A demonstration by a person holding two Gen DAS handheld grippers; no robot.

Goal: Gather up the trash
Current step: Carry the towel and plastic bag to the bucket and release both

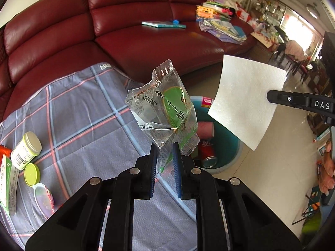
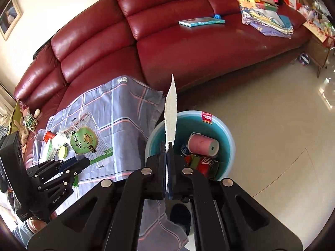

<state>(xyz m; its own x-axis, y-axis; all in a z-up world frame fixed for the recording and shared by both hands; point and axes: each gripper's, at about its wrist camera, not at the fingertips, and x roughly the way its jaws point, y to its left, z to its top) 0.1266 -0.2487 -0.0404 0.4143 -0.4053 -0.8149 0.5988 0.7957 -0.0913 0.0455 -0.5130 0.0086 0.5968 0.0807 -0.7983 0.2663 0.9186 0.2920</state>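
Observation:
My left gripper (image 1: 165,146) is shut on a clear plastic wrapper with a green disc print (image 1: 165,108), held up over the edge of the plaid cloth; it also shows in the right wrist view (image 2: 83,140). My right gripper (image 2: 166,146) is shut on a white paper napkin (image 2: 171,113), seen edge-on above the teal basin (image 2: 227,133). In the left wrist view the napkin (image 1: 245,100) hangs flat from the right gripper's finger (image 1: 276,98), above the basin (image 1: 232,146). The basin holds a red can (image 2: 206,163) and a pink roll (image 2: 202,144).
A grey plaid cloth (image 1: 83,121) covers the sofa seat, with a white jar (image 1: 26,149), a green lid (image 1: 32,174), a clear lid (image 1: 44,198) and a box (image 1: 6,188) on it. The red leather sofa (image 2: 188,48) carries a book (image 2: 201,22) and piled papers (image 2: 266,14).

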